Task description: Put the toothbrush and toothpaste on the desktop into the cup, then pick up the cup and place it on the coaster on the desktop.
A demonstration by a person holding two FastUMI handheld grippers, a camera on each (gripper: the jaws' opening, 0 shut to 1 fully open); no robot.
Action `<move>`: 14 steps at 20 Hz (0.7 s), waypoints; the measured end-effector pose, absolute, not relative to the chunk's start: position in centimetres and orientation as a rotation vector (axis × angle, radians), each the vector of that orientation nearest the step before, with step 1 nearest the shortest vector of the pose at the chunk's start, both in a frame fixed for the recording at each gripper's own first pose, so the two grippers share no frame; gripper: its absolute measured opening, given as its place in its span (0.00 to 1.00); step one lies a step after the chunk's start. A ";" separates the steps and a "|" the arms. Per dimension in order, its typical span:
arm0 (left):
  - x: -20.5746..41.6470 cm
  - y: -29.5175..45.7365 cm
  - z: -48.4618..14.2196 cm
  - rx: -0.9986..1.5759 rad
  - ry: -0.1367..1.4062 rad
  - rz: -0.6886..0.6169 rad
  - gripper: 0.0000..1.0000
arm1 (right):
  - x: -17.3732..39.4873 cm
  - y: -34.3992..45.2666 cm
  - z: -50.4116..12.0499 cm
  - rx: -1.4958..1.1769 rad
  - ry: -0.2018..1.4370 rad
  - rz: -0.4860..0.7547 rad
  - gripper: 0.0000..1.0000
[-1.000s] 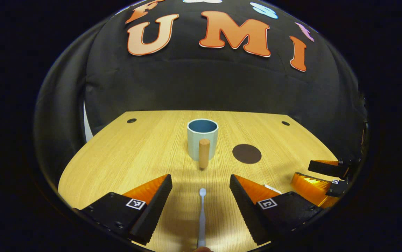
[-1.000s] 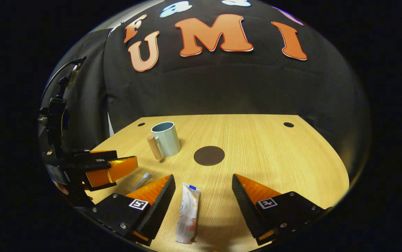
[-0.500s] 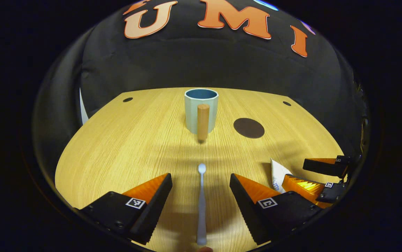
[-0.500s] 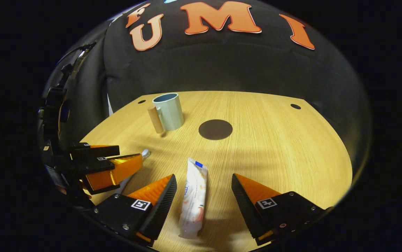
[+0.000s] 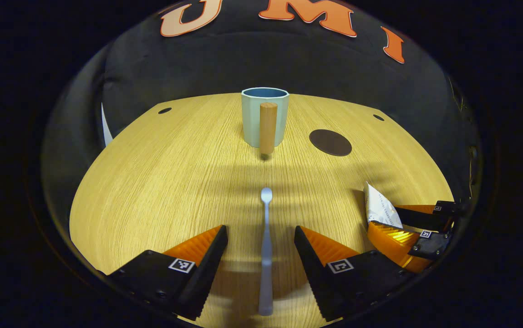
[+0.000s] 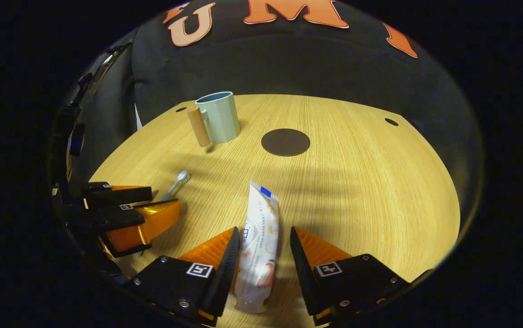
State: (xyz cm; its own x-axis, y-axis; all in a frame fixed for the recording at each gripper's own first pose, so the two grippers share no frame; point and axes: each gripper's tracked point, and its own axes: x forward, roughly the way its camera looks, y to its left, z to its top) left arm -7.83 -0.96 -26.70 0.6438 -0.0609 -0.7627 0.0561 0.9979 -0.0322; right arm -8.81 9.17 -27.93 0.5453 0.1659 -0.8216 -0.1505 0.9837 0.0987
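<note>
Wooden bench [image 5: 152,182]: carries every item listed.
Cup [image 5: 265,116]: far side, upright, handle facing your left tongs.
Coaster [image 5: 330,142]: just right of the cup, bare.
Toothbrush [image 5: 266,246]: nearer you than the cup, lying between your left tongs [image 5: 260,248], which stand wide.
Toothpaste [image 6: 259,248]: right of the toothbrush, between your right tongs [image 6: 262,255], narrowed close around it; contact cannot be told.

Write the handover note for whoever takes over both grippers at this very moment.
Left gripper: open, astride the toothbrush lying on the desktop.
Right gripper: fingers close beside the toothpaste, grip not confirmed.
Cup: upright at the far side, coaster bare beside it.
Done: nothing in the cup yet.
Left: grasp both, drop them in the cup, set the cup on the coaster.
</note>
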 end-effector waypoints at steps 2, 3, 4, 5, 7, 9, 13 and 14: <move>-7.8 -1.2 -26.7 -0.002 0.869 -0.069 0.80 | -8.9 9.6 -28.0 0.024 0.978 0.196 0.54; -7.9 -1.4 -26.7 -0.001 0.871 -0.066 0.73 | -9.0 9.7 -28.0 0.031 0.985 0.208 0.45; -7.9 -1.7 -26.7 0.000 0.873 -0.071 0.58 | -9.0 9.7 -27.9 0.040 0.980 0.209 0.41; -8.2 -1.9 -26.8 0.002 0.875 -0.078 0.52 | -8.7 9.9 -28.0 0.060 0.976 0.207 0.27; -8.3 -2.0 -26.7 0.016 0.886 -0.081 0.34 | -9.0 10.1 -27.8 0.097 0.979 0.213 0.17; -8.1 -2.4 -26.8 0.013 0.886 -0.094 0.26 | -8.9 10.1 -27.8 0.119 0.980 0.215 0.14; -8.1 -2.3 -26.7 0.029 0.880 -0.117 0.10 | -8.9 10.2 -27.7 0.138 0.972 0.216 0.09; -8.0 -2.4 -26.5 0.027 0.879 -0.123 0.07 | -8.8 10.1 -27.6 0.139 0.968 0.217 0.09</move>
